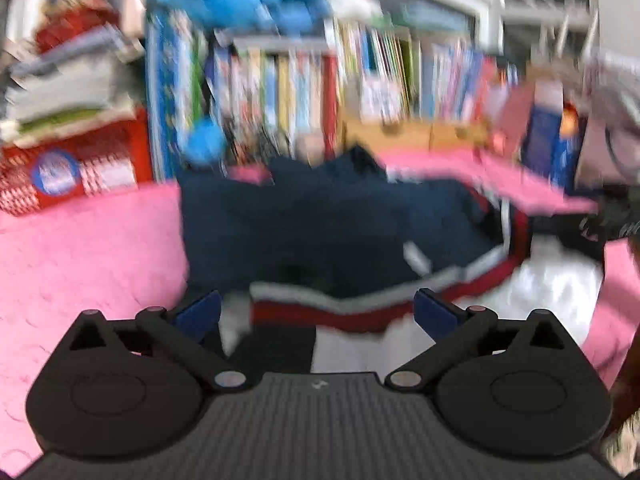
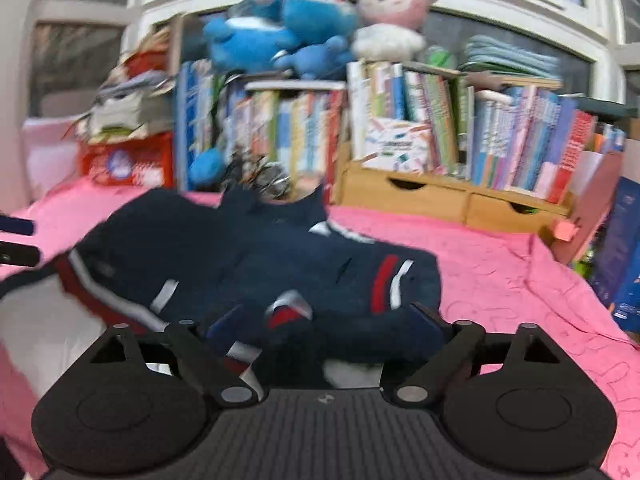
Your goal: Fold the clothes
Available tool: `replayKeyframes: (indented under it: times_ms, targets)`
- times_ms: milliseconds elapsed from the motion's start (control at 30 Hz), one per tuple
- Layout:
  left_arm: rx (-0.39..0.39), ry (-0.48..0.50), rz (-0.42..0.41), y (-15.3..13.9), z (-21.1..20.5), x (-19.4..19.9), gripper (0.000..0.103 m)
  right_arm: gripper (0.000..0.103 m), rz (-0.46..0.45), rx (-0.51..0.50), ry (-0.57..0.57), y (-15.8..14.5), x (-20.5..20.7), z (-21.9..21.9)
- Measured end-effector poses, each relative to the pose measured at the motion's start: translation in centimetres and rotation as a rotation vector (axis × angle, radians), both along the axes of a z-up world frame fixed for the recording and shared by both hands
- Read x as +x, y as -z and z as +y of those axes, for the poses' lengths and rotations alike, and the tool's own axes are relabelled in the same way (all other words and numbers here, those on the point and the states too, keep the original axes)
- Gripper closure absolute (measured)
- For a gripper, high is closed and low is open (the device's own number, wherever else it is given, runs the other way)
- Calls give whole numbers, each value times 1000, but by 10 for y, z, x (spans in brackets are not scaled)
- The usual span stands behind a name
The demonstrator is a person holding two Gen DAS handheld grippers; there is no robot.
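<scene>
On the left, a wide stretch of pink bedspread (image 1: 80, 272) is seen, spread over what appears to be a bed, and it serves as the flat ground on which the folding is done. The left hand-held gripper (image 1: 316, 312) is held low at the near edge of the navy jacket (image 1: 320, 220), its blue-padded fingers (image 1: 198, 316) set wide apart with nothing between them; a red-and-white striped band (image 1: 320, 308) of the garment lies just ahead of the gap, so the jaws may be placed there because that edge offers a firm line to take hold of. Both views are blurred, so finer detail cannot be told.

Further right, the navy jacket (image 2: 248, 264) is seen lying in a rumpled heap in the middle of the bedspread (image 2: 500, 280), with striped parts turned over one another; neat folded edges are not shown, and whether the heap is part-folded or merely bunched cannot be settled. The right hand-held gripper (image 2: 324, 320) is likewise held spread and empty at the garment's near side, over a striped cuff-like part.

Behind, books (image 2: 400, 132) and plush toys (image 2: 280, 28) are kept against the window, well apart from the work.
</scene>
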State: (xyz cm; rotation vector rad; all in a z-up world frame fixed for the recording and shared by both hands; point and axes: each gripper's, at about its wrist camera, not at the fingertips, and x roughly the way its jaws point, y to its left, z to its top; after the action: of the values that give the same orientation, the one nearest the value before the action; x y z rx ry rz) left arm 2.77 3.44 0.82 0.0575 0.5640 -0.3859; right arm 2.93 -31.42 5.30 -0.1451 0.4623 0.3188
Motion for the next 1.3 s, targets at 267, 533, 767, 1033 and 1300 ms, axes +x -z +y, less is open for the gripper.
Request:
replayKeyframes:
  times_ms: [267,533,767,1033,1300]
  targets:
    - [57,-34,71,35,-20,10,19,12,84,-61,-95,29,14,29]
    - [-95,-90,-90,-4,-6,-57,80,91,20,32,135,50,-51,53]
    - [-136,-62,-387,-88,-19,-27,80,90,-77,62,154,6,-21,34]
    - [112,-250,-218,-48,-39,150,61,16,41,37,265,1,143,19]
    - [79,-389,-75,-28,4,180,30,15,-45,113,237,-6,156,-1]
